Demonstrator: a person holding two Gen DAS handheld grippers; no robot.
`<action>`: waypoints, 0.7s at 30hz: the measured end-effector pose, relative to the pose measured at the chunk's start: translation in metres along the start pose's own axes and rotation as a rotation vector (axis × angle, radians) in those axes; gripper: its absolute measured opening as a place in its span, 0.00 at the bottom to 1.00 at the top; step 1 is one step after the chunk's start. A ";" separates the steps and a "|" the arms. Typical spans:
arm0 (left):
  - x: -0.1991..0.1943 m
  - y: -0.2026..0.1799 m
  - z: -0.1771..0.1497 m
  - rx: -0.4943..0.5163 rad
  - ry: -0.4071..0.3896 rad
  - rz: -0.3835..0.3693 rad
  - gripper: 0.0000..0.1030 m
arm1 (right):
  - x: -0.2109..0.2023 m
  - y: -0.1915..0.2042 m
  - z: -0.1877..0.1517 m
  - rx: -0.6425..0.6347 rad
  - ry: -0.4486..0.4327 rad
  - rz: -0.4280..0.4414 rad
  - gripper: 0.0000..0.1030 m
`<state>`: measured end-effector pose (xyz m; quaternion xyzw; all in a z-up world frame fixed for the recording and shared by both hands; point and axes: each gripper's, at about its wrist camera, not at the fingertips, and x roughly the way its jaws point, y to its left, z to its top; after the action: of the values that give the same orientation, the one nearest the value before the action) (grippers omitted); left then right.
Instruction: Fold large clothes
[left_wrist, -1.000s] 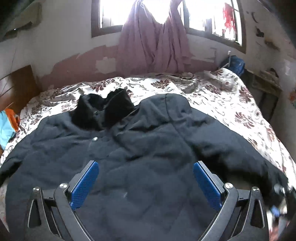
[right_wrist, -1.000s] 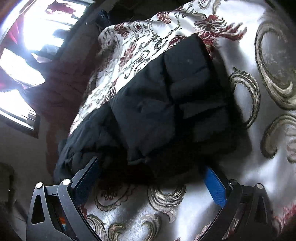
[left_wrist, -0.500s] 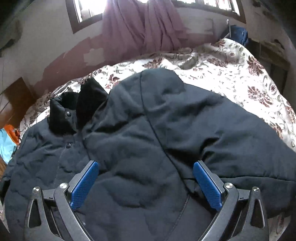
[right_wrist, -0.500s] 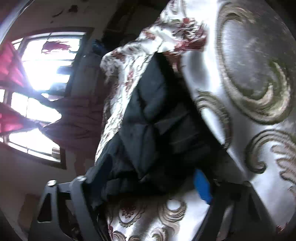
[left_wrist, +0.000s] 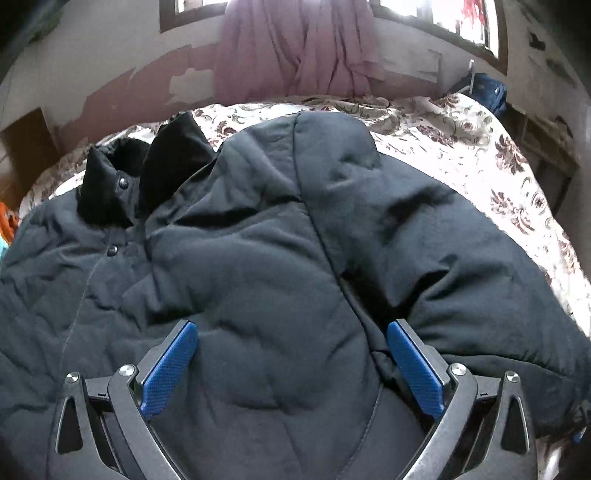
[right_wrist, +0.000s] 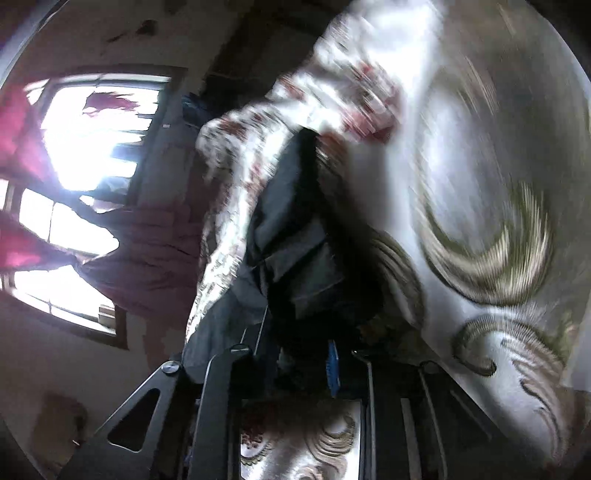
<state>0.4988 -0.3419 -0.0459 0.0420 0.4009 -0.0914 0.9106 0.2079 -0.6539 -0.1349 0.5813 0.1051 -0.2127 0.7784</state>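
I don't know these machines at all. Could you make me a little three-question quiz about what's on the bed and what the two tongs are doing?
1. True or false: the dark jacket lies spread on a flowered bedspread.
2. The left tongs are: A) clamped on the collar, B) standing open over the jacket's front, C) holding the curtain.
3. Fill in: the right tongs are closing with dark ______ of the jacket between them.

Key
1. True.
2. B: both blue pads stand wide apart and pinch nothing.
3. Fabric, apparently the sleeve end, though that view is blurred.
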 end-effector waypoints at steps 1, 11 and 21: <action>-0.004 0.003 0.002 -0.019 -0.004 -0.010 1.00 | -0.006 0.009 0.002 -0.039 -0.021 0.003 0.18; -0.063 0.047 -0.009 -0.050 -0.007 -0.134 1.00 | -0.051 0.102 -0.004 -0.380 -0.107 0.086 0.17; -0.145 0.157 -0.046 -0.085 -0.040 -0.226 1.00 | -0.104 0.236 -0.070 -0.732 -0.074 0.201 0.17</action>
<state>0.4005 -0.1622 0.0305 -0.0440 0.3884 -0.1772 0.9032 0.2283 -0.5102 0.0898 0.2644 0.0886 -0.1045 0.9546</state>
